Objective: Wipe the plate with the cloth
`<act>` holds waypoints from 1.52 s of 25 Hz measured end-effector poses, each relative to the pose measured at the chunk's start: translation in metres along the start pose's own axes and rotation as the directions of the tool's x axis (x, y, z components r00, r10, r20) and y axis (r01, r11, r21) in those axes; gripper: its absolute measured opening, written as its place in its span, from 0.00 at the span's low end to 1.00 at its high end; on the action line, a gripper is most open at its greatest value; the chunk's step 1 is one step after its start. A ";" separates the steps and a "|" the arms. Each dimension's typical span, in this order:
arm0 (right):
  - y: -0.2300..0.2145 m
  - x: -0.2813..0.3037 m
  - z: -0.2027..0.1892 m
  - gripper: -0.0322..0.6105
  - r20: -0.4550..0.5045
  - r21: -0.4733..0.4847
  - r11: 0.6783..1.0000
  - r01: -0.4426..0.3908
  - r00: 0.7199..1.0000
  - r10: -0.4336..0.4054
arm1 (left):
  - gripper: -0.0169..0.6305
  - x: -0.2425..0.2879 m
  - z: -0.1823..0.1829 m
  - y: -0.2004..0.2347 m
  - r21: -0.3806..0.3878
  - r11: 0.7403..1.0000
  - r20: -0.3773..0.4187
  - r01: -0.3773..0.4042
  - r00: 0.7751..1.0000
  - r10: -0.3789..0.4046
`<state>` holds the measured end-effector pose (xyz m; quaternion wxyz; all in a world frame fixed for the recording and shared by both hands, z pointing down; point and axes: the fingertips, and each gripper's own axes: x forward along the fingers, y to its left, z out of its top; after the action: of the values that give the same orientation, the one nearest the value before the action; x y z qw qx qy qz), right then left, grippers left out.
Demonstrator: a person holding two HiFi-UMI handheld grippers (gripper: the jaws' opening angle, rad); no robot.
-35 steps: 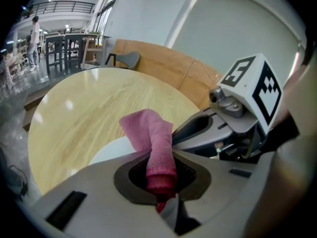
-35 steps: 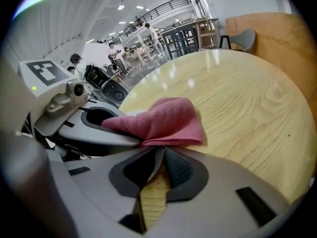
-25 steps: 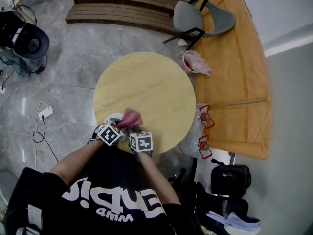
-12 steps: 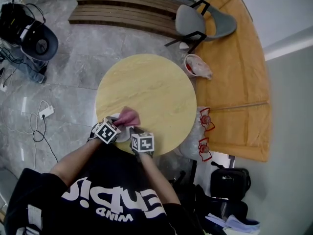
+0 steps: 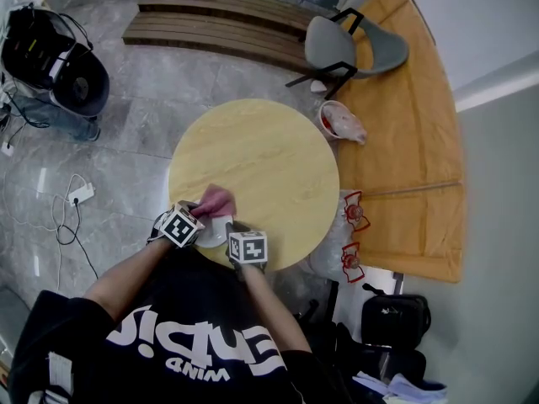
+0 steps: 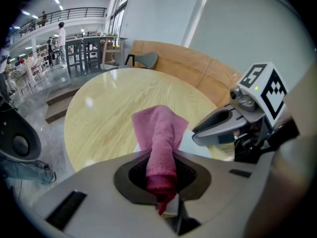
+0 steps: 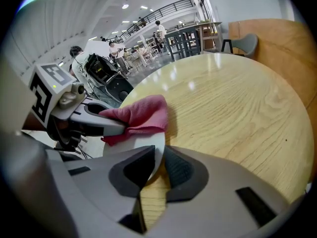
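Note:
A pink cloth [image 5: 216,200] lies over a small white plate [image 5: 212,231] at the near left edge of the round wooden table [image 5: 269,162]. My left gripper [image 5: 195,222] is shut on the cloth [image 6: 159,143], which sticks out forward over the plate [image 6: 190,145]. My right gripper [image 5: 232,233] is shut on the plate's rim [image 7: 143,150], holding it from the near side. In the right gripper view the cloth [image 7: 141,117] rests on the plate's far part, with the left gripper [image 7: 116,128] coming in from the left.
A grey chair [image 5: 349,36] and a wooden bench [image 5: 215,23] stand beyond the table. A bin with a bag [image 5: 337,123] sits at the table's right. Bags [image 5: 349,234] lie on the floor by the near right; black equipment [image 5: 55,61] stands far left.
The cloth and the left gripper have shifted slightly toward me over the plate. The head camera has also drifted, so the table sits a little lower in view.

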<state>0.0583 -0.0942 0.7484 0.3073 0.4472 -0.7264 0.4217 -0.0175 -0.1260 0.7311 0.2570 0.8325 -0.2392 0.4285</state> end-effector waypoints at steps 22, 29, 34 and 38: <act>-0.014 -0.005 -0.002 0.16 0.043 0.116 0.992 0.058 0.997 -0.063 | 0.10 -0.046 0.030 -0.003 0.003 1.000 0.100 0.028 0.995 -0.028; -0.028 -0.006 0.004 0.16 0.035 0.148 0.989 0.015 0.999 -0.020 | 0.10 -0.029 0.037 -0.069 0.064 0.972 0.021 0.225 0.974 -0.227; -0.008 -0.009 -0.018 0.16 0.040 0.161 0.987 -0.001 0.999 -0.006 | 0.10 -0.026 0.007 -0.092 0.101 0.949 -0.033 0.300 0.954 -0.298; -0.009 -0.005 -0.010 0.16 0.048 0.144 0.989 0.008 0.999 -0.015 | 0.10 -0.005 -0.008 -0.089 0.105 0.941 -0.103 0.323 0.944 -0.312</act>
<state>0.0695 -0.0854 0.7517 0.2590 0.4826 -0.6987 0.4603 0.0306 -0.0532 0.7111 0.2821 0.8551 -0.0644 0.4301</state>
